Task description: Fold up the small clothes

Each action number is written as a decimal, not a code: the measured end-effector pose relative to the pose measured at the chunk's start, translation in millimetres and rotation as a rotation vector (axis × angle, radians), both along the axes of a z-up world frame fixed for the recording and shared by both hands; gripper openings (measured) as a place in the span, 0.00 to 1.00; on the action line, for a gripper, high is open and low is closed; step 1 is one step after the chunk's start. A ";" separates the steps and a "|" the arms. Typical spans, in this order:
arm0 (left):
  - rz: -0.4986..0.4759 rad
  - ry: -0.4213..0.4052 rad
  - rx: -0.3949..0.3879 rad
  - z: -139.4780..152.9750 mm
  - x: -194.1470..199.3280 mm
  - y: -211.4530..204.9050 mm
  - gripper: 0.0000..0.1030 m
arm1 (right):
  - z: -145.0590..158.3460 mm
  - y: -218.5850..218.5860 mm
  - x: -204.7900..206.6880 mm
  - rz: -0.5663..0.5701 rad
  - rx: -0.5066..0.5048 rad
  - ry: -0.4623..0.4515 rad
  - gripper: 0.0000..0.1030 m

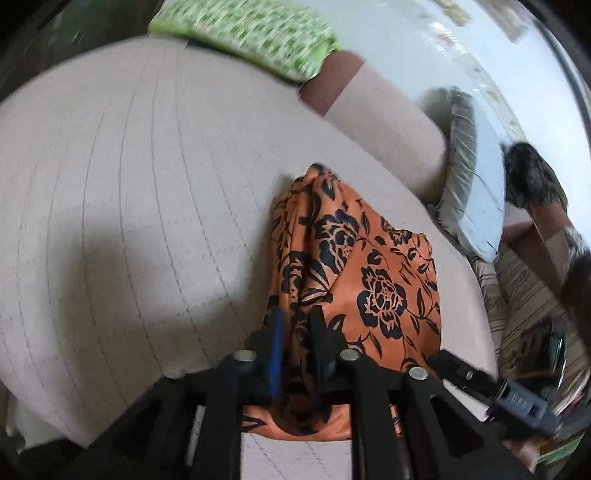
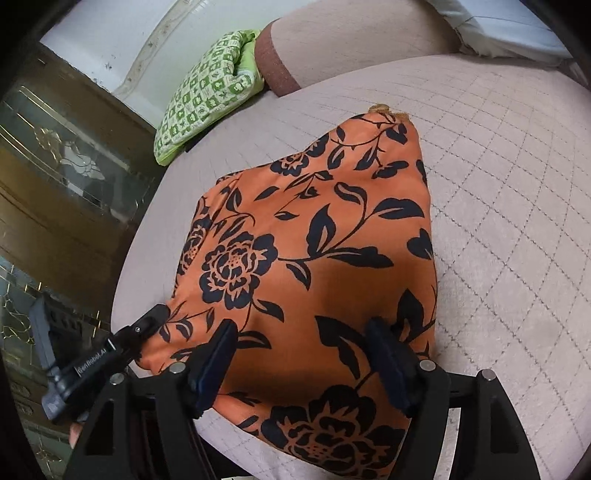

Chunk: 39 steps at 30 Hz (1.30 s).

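An orange garment with black flowers [image 1: 369, 266] [image 2: 314, 229] lies bunched on a beige quilted cushion [image 1: 129, 184] [image 2: 498, 184]. My left gripper [image 1: 295, 332] is shut on a gathered fold at the garment's near edge, with cloth squeezed between its blue pads. From the right wrist view, that left gripper [image 2: 155, 317] bites the garment's lower left corner. My right gripper [image 2: 301, 354] stands open, its fingers spread wide over the near part of the cloth and not pressing on it. One right finger [image 1: 458, 363] shows at the garment's right edge.
A folded green checked cloth [image 1: 251, 33] [image 2: 207, 99] lies at the cushion's far end by a brown-banded armrest [image 2: 275, 62]. A pale blue pillow [image 1: 480, 184] [image 2: 498, 26] rests beyond the cushion. A dark wooden cabinet with glass doors [image 2: 55, 166] stands to the left.
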<state>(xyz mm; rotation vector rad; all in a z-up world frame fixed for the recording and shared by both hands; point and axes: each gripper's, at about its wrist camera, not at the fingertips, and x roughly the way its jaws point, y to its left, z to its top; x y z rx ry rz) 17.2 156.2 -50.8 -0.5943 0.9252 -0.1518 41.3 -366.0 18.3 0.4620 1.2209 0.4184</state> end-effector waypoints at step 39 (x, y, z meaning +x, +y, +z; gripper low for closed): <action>-0.286 0.035 0.170 -15.5 72.5 -25.2 0.22 | -55.0 -18.0 54.0 -0.006 0.209 0.132 0.39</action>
